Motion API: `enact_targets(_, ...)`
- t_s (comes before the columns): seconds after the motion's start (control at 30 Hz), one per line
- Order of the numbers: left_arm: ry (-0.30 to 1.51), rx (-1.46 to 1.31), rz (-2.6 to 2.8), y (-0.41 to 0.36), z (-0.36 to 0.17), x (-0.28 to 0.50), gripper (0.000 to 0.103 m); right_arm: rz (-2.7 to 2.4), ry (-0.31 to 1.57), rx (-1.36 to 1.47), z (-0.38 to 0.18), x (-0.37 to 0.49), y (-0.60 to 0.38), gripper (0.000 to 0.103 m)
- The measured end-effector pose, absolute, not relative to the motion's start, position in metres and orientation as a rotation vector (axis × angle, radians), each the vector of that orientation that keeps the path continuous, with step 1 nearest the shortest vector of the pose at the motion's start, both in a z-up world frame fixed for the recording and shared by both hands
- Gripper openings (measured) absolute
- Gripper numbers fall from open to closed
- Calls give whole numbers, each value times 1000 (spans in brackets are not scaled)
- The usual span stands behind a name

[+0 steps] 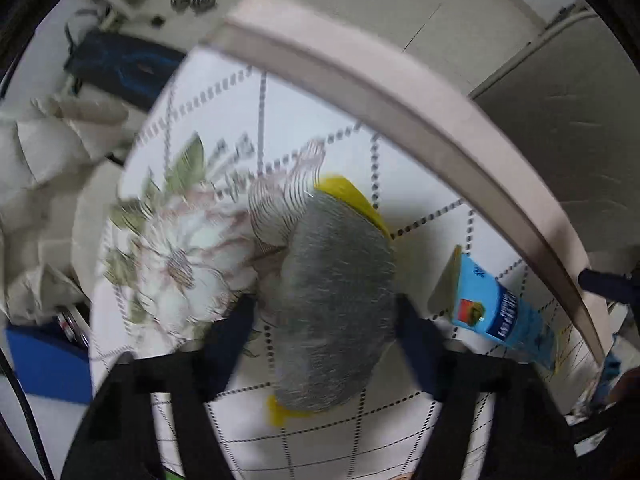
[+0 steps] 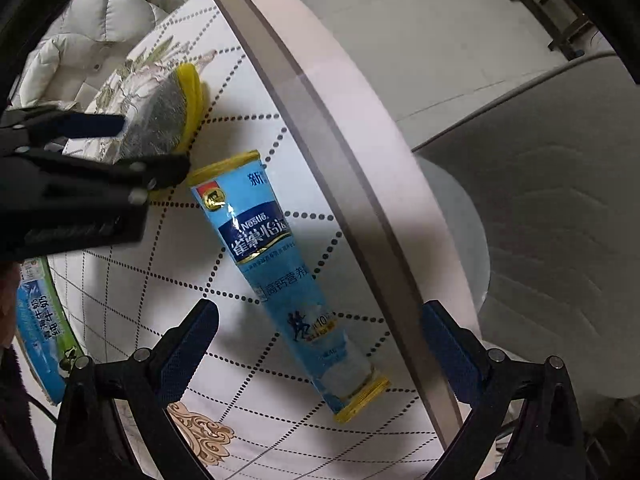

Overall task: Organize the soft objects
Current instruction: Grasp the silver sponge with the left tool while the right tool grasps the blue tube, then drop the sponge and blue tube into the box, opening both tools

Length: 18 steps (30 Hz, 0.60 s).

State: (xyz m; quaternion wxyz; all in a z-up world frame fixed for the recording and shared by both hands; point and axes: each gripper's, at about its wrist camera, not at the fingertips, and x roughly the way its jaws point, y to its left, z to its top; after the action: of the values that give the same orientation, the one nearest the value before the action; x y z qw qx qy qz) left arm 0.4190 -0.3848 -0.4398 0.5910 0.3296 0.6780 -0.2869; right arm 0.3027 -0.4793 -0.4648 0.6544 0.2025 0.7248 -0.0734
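Straddling the sponge (image 1: 332, 304), the left gripper (image 1: 324, 316) had its fingers (image 1: 230, 344) on either flank of the grey scouring face, close against it. Whether they actually pinched it could not be told from the blurred left view. The sponge, grey on top with a yellow layer beneath, lay on the patterned cloth (image 1: 280, 120) of the round surface (image 1: 400, 92), just beside the printed flower (image 1: 180, 248).

Judging by that blur, the main risk was a grasp made on the move. If the fingers closed only on the grey top layer, the sponge could squash, twist and slip out. A low grip might also catch the cloth and drag it, shifting the pouch (image 2: 288, 280) that lay near the sponge, between it and the surface's rim.

The left gripper reached in low and nearly flat to the cloth; in the right view it (image 2: 156, 148) came from the left edge with the sponge at its tips.

The right gripper (image 2: 320, 336) hung above the pouch, pointing down along it, fingers (image 2: 192, 344) spread wide on both sides and touching nothing. Its outer finger sat over the rim, so a careless descent could knock the edge instead of landing on the pouch.
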Motion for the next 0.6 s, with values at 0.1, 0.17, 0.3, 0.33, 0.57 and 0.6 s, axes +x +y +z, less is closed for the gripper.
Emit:
enact_targets(0.1,1577,730,-638,-378,-437,419,53,-156,1672,452,-475,306,-473,99)
enact_targets(0.17,1610,669,-573,-365,-438,419,51,-153,1685,432,-480,308,-469,95)
enact_targets(0.3,1674,508,-413,-324,-439,414,50,-201,1697,342,-486,315,-459,69)
enact_targets(0.33,1666,485,-399,-316,-438,409,50,-209,1695,305,-486,316,-450,60)
enact_targets(0.57,1635,288,-323,-266,-429,381,47,-237,1688,218,-481,323,-410,18)
enact_targets(0.6,1628,263,-320,-259,-424,376,47,-225,1690,236,-480,321,-405,17)
